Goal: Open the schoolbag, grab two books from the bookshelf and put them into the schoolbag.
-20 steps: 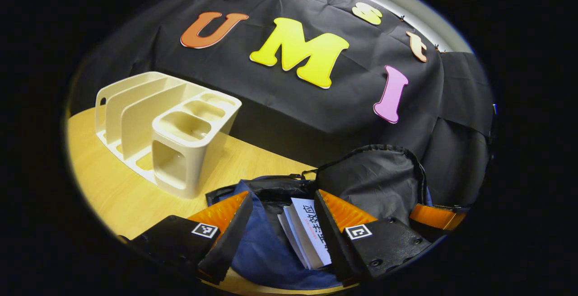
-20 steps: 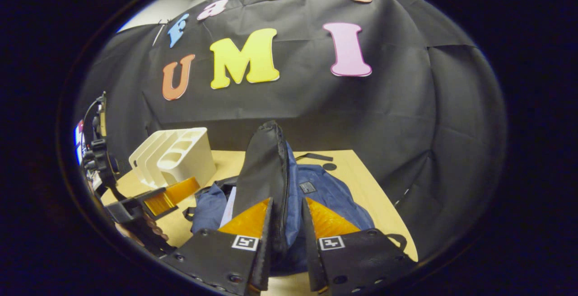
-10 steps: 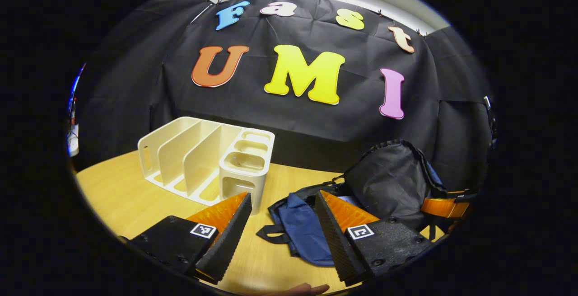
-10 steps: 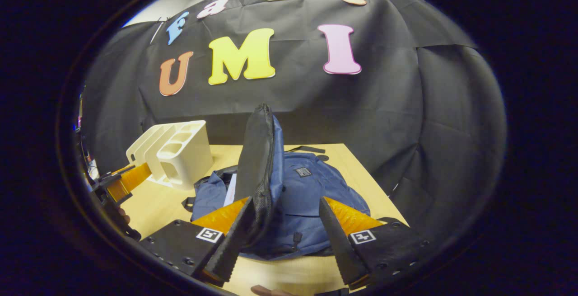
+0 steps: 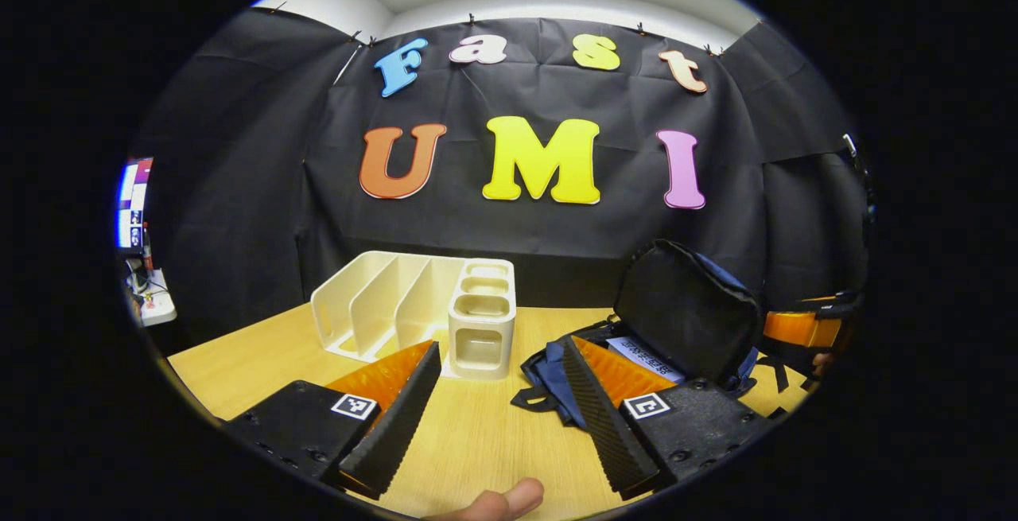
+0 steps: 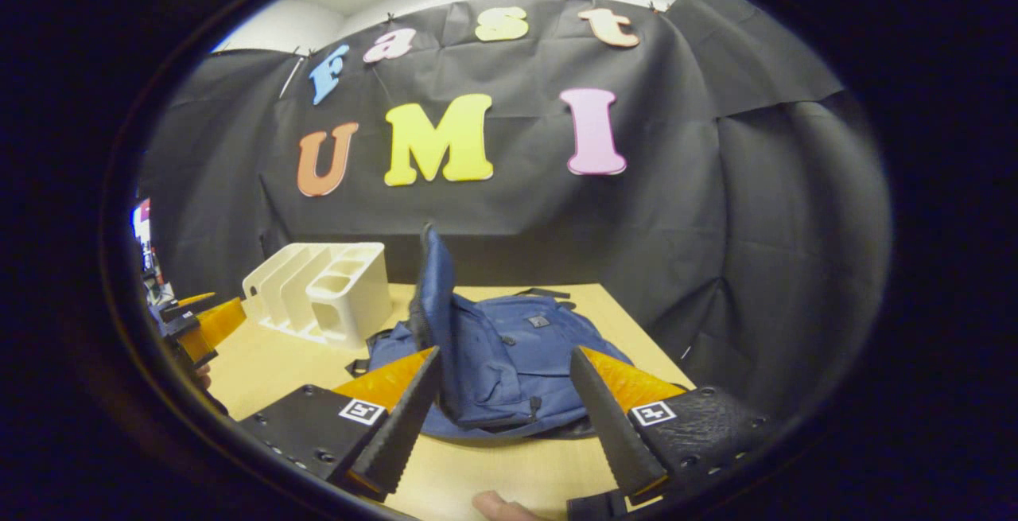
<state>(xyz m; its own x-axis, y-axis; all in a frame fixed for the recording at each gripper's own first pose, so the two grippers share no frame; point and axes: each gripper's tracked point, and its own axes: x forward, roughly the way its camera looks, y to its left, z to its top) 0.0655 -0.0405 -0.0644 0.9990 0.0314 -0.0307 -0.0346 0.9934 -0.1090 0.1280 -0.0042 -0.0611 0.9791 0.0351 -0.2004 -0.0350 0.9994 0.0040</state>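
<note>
The blue schoolbag [image 6: 509, 354] lies on the wooden table [image 6: 262, 354] with its flap [image 6: 436, 298] standing upright on its own. In the left gripper view the flap's black lining [image 5: 688, 310] faces me, and a white book [image 5: 640, 348] lies in the opening under it. The cream bookshelf [image 5: 413, 310] stands left of the bag, its slots empty. My left gripper [image 5: 497, 394] hovers open over bare table in front of the shelf and bag. My right gripper [image 6: 505, 402] is open just before the bag, with nothing between its fingers.
The other gripper's orange finger [image 5: 799, 328] shows behind the bag on the right, and the left one's orange finger [image 6: 203, 322] sits at the left edge near the bookshelf [image 6: 322, 290]. A fingertip [image 5: 509, 497] pokes in at the bottom. A screen [image 5: 131, 203] is off the table's left side.
The right gripper opened and let go of the flap, which stays up. Both grippers drew back from the bag, the left one leaving the bag's opening.
</note>
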